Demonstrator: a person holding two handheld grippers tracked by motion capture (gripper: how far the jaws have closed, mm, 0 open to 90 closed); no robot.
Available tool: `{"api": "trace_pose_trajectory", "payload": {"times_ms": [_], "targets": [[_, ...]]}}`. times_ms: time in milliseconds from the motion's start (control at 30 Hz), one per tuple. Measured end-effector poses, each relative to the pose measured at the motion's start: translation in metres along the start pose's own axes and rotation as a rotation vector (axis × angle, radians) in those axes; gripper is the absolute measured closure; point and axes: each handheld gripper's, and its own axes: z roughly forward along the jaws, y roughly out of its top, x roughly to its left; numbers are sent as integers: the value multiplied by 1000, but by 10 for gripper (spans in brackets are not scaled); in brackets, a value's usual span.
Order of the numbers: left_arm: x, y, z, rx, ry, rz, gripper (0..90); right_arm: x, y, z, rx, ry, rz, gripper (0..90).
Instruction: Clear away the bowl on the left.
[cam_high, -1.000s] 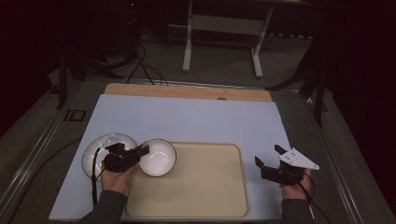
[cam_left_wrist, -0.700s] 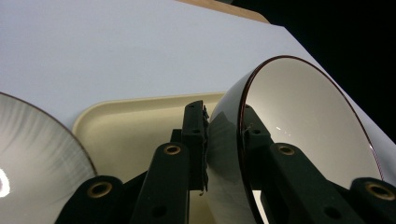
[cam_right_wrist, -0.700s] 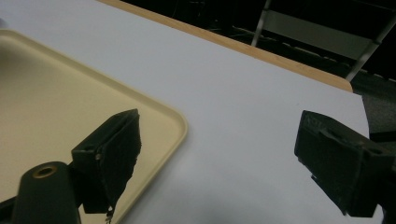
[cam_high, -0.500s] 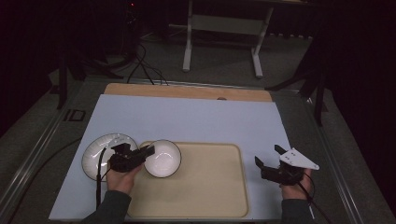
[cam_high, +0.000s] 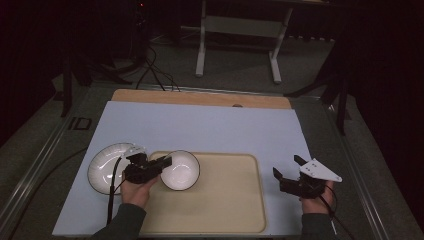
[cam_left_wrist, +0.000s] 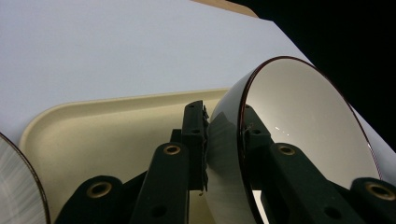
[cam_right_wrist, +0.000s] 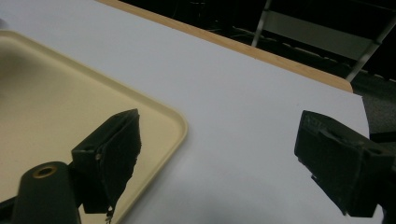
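Gripping the rim of a small round white bowl with a dark edge (cam_high: 180, 170), the left gripper (cam_high: 159, 165) has one jaw inside the bowl and the other against its glossy outer wall, clenched on it, as the left gripper view shows (cam_left_wrist: 224, 140). The bowl (cam_left_wrist: 299, 135) sits over the near left corner of a cream-coloured rectangular plastic tray (cam_high: 235, 210), tilted up on the grip in the left gripper view. Just left of it, a larger white plate with a dark rim (cam_high: 107, 167) lies flat on the pale blue mat (cam_high: 200, 125), beside the tray's left edge. Over at the mat's near right corner, the right gripper (cam_high: 290, 170) is held beyond the tray's right edge, its jaws released and standing wide apart with nothing between them (cam_right_wrist: 217, 158). Farther back, a strip of light wooden board (cam_high: 200, 97) shows along the mat's far edge.
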Motion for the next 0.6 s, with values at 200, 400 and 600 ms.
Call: {"api": "trace_pose_trajectory", "payload": {"times_ms": [200,400,600], "targets": [[-2,0,3,3,-3,2,776,0,0,0,0,1,-1,140],[-5,-1,7,14,-1,10,775,0,0,0,1,1,-2,140],[-7,-2,12,27,-3,15,774,0,0,0,1,2,-2,140]]}}
